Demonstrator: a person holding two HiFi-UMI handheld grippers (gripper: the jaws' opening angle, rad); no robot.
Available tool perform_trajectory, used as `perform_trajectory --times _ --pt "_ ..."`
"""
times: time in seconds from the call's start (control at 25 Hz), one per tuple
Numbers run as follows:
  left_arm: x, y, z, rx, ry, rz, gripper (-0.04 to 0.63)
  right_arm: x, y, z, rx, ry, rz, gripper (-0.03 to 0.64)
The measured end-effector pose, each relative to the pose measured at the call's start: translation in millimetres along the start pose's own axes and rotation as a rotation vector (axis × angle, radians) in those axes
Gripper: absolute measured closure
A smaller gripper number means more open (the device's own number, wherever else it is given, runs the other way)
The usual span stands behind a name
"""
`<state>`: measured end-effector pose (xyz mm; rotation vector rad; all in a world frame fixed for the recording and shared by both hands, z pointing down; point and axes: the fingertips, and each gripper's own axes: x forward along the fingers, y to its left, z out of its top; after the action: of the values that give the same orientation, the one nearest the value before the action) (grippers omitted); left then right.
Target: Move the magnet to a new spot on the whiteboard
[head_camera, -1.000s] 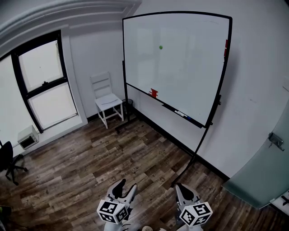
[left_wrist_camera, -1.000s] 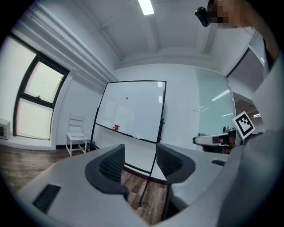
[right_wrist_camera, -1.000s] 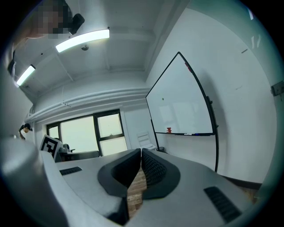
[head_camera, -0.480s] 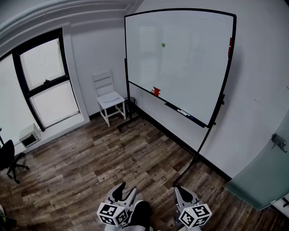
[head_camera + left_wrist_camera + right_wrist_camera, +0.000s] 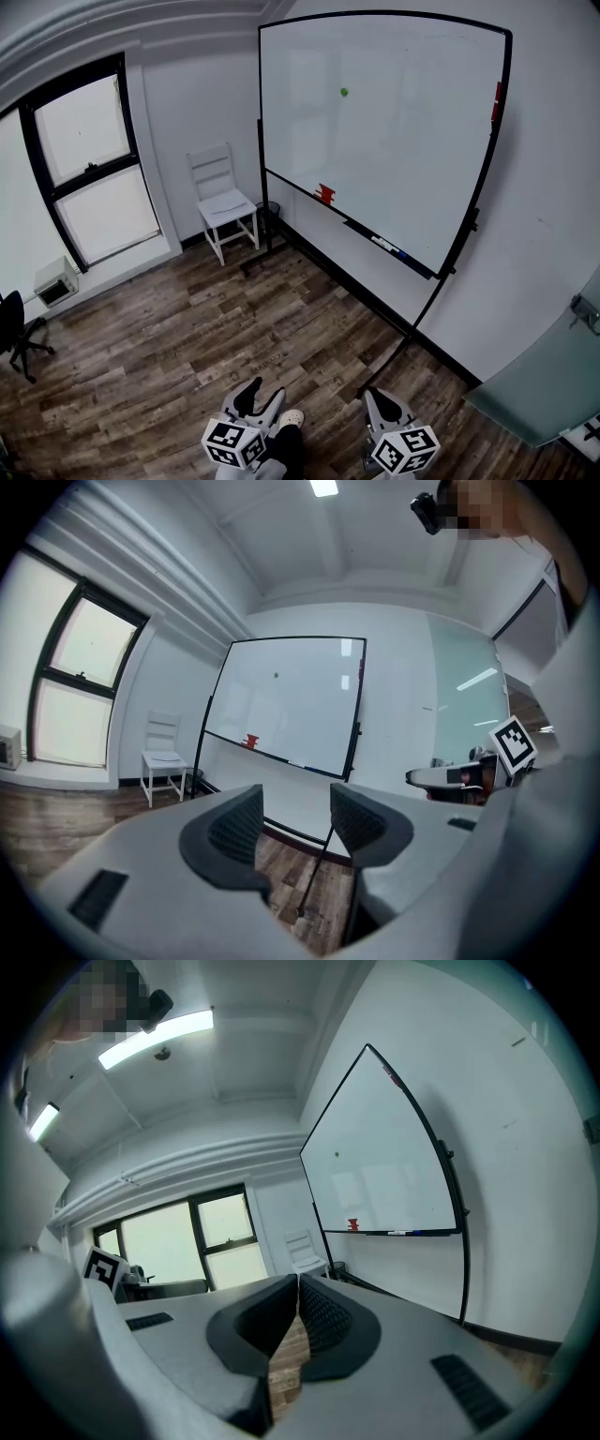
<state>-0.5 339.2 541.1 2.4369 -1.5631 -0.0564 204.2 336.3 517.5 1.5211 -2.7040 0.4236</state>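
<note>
A small green magnet (image 5: pixel 343 92) sticks high on the big black-framed whiteboard (image 5: pixel 394 159), which stands on a wheeled frame across the room. The magnet also shows as a dark dot (image 5: pixel 276 676) in the left gripper view and as a dot (image 5: pixel 337 1156) in the right gripper view. Both grippers are low at the bottom of the head view, far from the board. My left gripper (image 5: pixel 263 397) is open with nothing between its jaws. My right gripper (image 5: pixel 377 403) has its jaws closed together, empty.
A red object (image 5: pixel 325 194) and markers (image 5: pixel 386 247) rest on the board's tray. A red strip (image 5: pixel 496 100) clings to the board's right edge. A white chair (image 5: pixel 223 207) stands left of the board by the window (image 5: pixel 84 173). A frosted glass door (image 5: pixel 553 375) is at right.
The view has shifted a little toward the whiteboard, which now looks larger. A leg and shoe have come into view between the grippers. Both grippers keep their places.
</note>
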Motion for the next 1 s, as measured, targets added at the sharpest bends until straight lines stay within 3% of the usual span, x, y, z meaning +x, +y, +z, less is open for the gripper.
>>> perform_trajectory --times 0.48,1.0 --pt "94.4 66.4 49.1 0.014 0.004 -0.018 0.374 113.8 -25.6 45.0 -0.009 -0.003 -0.004 0.588" --pt "183.3 118.3 83.2 0.019 0.011 -0.065 0.374 198.7 -61.6 79.5 0.002 -0.011 -0.057 0.588"
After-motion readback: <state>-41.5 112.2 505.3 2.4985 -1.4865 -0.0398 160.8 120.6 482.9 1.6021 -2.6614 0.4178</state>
